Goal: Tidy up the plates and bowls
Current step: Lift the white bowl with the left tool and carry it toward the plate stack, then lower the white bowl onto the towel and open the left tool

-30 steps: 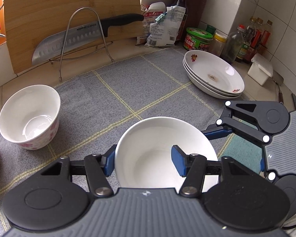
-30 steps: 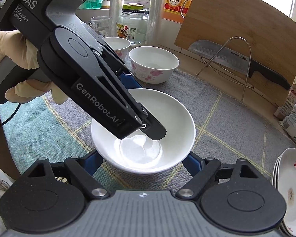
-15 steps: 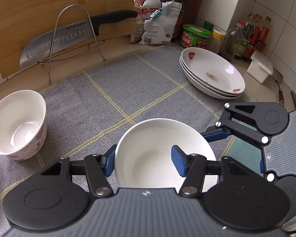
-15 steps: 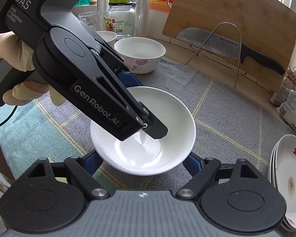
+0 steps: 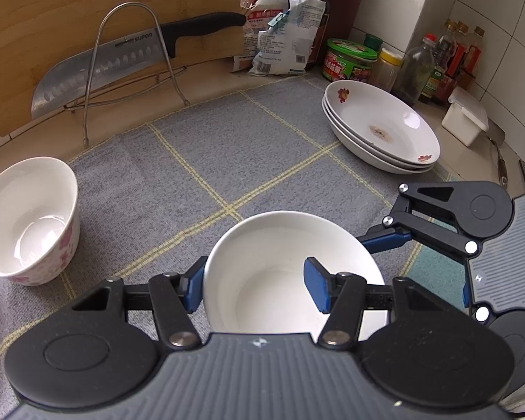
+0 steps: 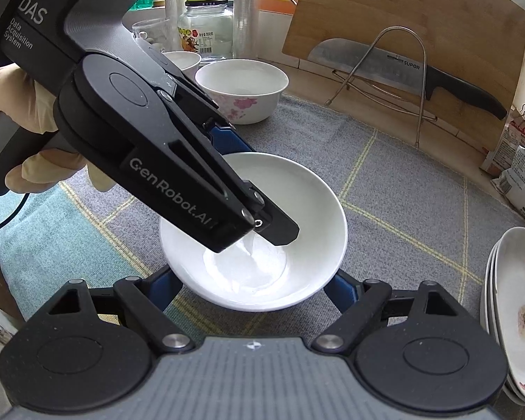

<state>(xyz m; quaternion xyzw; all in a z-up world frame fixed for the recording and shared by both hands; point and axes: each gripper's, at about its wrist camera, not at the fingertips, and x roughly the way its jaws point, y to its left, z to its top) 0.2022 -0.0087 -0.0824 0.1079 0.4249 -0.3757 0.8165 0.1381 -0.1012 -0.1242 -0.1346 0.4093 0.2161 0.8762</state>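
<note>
A plain white bowl [image 5: 280, 280] hangs just above the grey checked mat [image 5: 227, 154]. My left gripper [image 5: 255, 287] is shut on its left rim, one blue pad inside and one outside. My right gripper [image 6: 252, 287] grips the same bowl [image 6: 297, 210] from the other side, its blue pads pressed on the outer wall. In the right wrist view, the left gripper [image 6: 262, 224] reaches into the bowl, held by a gloved hand [image 6: 14, 105]. A flowered bowl [image 5: 28, 217] stands at the left. A stack of flowered plates [image 5: 381, 129] lies at the right.
A cleaver [image 5: 122, 63] on a wire rack leans against a wooden cutting board [image 5: 87, 7] at the back. Bags, jars and bottles [image 5: 434, 63] and a white box [image 5: 465, 119] line the tiled corner. A smaller bowl [image 6: 182, 61] and a glass jar [image 6: 206, 24] stand behind the flowered bowl [image 6: 241, 94].
Both grippers, with the white bowl held between them, have shifted a little toward the plates; the flowered bowl slid leftward in view. Both grips look unchanged.
</note>
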